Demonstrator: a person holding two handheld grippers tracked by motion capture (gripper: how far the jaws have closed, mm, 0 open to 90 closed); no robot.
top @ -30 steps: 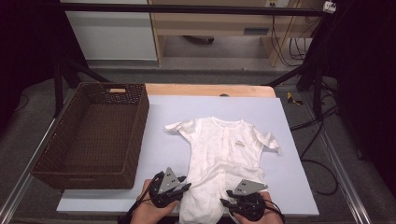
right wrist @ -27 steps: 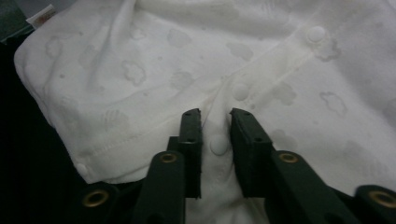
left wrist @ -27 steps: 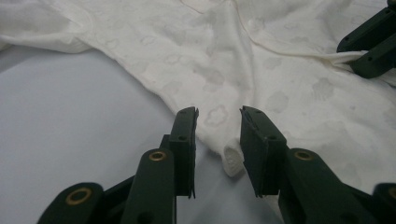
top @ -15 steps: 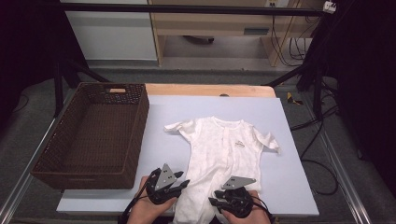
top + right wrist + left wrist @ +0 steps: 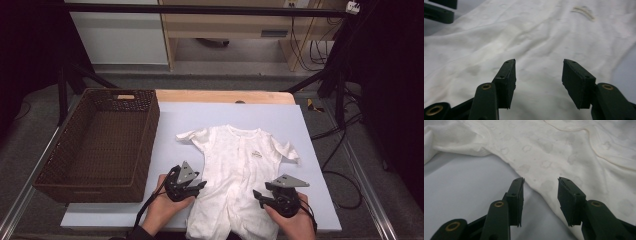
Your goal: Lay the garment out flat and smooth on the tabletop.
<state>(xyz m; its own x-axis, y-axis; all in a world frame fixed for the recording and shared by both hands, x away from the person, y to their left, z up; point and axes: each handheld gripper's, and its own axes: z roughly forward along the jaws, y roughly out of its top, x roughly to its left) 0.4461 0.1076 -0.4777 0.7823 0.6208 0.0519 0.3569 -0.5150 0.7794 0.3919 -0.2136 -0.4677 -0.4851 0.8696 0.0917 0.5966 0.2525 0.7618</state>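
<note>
High view: far to the left of the left gripper [image 5: 202, 185] sits a brown basket [image 5: 60, 170] on the table [image 5: 320, 200]. The left gripper is held in a hand [image 5: 162, 207] and points at the left edge of a white baby suit [image 5: 240, 170]. The suit lies flat on the table, right between the two grippers, with its sleeves spread out farther away and its legs close to the person. In the left gripper view, the left gripper [image 5: 540, 188] has its jaws partly open with nothing in them. The suit's [image 5: 564, 152] edge runs just in front of the jaws and under the right one, and bare table [image 5: 461, 190] lies in front of the left one. I cannot tell if the jaws touch the cloth. Back in the high view, the right gripper [image 5: 260, 195] is held in the other hand [image 5: 295, 225] at the suit's right edge, low down by the leg part, pointing left. In the right gripper view, the right gripper [image 5: 539, 71] has its jaws wide open and holds nothing. The suit [image 5: 536, 35] lies under and in front of both jaws, with a little mark [image 5: 584, 11] far ahead on the right.
</note>
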